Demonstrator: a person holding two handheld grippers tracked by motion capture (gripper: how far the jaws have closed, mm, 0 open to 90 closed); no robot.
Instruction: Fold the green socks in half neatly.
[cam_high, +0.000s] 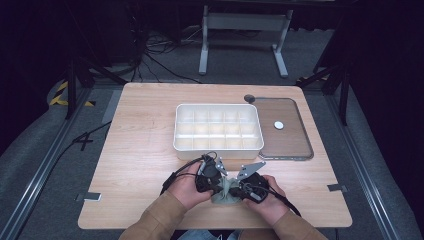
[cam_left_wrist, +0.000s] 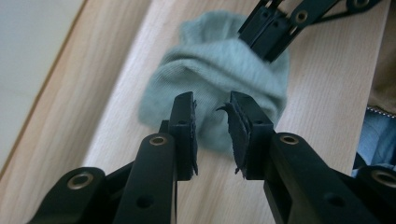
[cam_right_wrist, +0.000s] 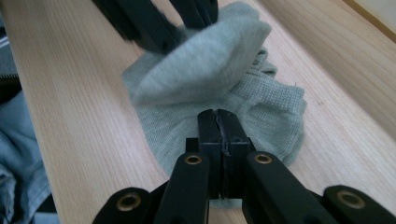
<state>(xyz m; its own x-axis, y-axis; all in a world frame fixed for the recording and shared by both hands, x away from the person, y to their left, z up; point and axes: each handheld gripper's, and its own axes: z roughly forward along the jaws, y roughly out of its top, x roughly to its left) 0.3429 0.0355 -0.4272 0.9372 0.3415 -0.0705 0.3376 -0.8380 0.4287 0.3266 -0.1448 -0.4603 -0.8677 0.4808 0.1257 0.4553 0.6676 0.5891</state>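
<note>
We work at a pale wooden table (cam_high: 145, 150) whose near edge runs just under our forearms. Beyond both tools, well apart from them, sits a white plastic organiser box with rows of small compartments (cam_high: 218, 128), and past the right tool, beside that box, lies a flat grey transparent lid (cam_high: 285, 131) with a small white round disc (cam_high: 278, 125) on it. Between the two tools, on the wood close to the near edge, lies a crumpled pale grey-green knitted sock (cam_high: 226, 191).

Our left gripper (cam_left_wrist: 212, 126) hovers over the near part of the sock, its two black jaws spread with a clear gap between them and cloth showing through that gap; whether the pads touch the fabric we cannot tell. Our right gripper (cam_right_wrist: 218, 135) has its jaws pressed together, pinching the sock (cam_right_wrist: 210, 79) at its ribbed edge. One fold of the sock rises just ahead of its closed tips.
</note>
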